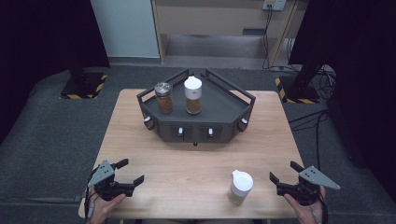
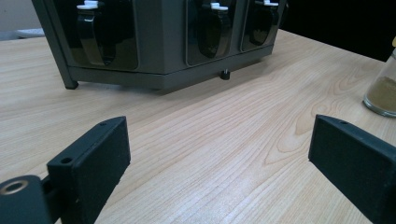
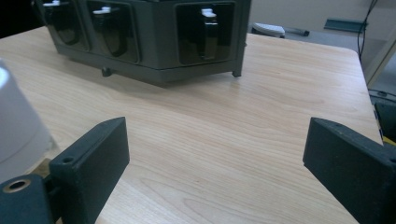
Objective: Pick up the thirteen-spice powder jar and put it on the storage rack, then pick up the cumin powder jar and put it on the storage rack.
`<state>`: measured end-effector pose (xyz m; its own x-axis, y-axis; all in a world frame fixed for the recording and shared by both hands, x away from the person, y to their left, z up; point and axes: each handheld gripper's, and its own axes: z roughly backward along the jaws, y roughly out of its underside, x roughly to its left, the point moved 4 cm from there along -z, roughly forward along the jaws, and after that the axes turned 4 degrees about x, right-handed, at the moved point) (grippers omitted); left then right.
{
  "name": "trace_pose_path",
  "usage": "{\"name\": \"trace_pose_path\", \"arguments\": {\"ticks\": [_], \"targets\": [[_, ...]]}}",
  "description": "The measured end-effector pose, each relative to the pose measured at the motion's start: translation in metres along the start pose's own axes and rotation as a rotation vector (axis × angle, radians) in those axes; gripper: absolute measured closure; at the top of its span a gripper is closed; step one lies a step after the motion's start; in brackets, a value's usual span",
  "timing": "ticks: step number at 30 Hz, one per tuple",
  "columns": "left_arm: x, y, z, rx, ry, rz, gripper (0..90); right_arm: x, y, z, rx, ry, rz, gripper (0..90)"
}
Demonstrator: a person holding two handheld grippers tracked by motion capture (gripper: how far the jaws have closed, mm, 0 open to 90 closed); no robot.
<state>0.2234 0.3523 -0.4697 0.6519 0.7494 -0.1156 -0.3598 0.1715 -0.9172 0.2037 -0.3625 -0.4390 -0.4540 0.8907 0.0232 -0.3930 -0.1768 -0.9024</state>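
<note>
Jaws on both our grippers stand spread with nothing between them: our left gripper point(image 1: 127, 175) rests near the desk's point(image 1: 187, 163) front left corner, our right gripper point(image 1: 286, 173) near the front right. Just beside the right one stands the white-capped spice jar point(image 1: 241, 186), upright on the bare wood, within easy reach. Behind it the dark rack point(image 1: 219, 112) already carries two jars point(image 1: 164, 97), likely the spot meant for this one.
</note>
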Motion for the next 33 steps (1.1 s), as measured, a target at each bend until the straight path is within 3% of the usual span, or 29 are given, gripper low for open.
{"name": "trace_pose_path", "arguments": {"ticks": [5, 33], "targets": [[0.0013, 0.0005, 0.0006, -0.002, -0.004, 0.005, 4.5, -0.0055, 0.0023, 0.0012, -0.005, 0.002, -0.033, 7.0], [0.0009, -0.0001, -0.0005, 0.005, 0.0, -0.002, 4.5, -0.0064, 0.002, -0.0008, -0.007, -0.024, -0.039, 3.7]]}}
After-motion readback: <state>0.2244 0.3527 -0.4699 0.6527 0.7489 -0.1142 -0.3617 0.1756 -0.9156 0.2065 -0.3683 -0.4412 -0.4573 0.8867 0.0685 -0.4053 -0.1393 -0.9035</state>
